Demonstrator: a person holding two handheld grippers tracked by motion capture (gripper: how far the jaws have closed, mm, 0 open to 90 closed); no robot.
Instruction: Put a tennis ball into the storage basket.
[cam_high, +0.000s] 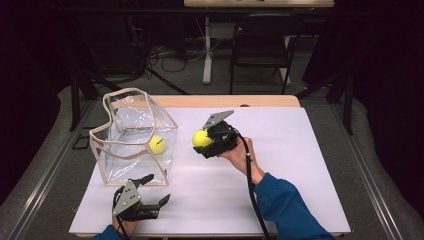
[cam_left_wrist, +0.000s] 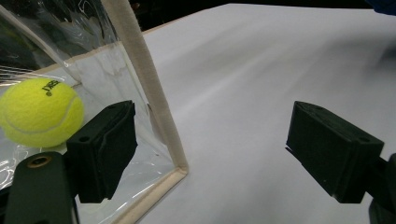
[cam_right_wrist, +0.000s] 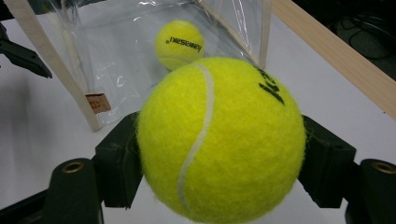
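Tennis ball (cam_right_wrist: 219, 140) clamped across its middle in right gripper (cam_high: 206, 141) above the tabletop (cam_high: 280, 165), beside clear bag (cam_high: 132, 137); light, springy, fuzzy felt, likely grips well; left gripper (cam_high: 156, 190) fingers (cam_left_wrist: 334, 149) spread, empty

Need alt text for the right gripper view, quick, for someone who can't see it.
A yellow tennis ball sits clamped between the right gripper's two black jaws, close to the camera. Behind it, a second tennis ball lies inside a clear plastic bag with cream trim, standing on the white table.
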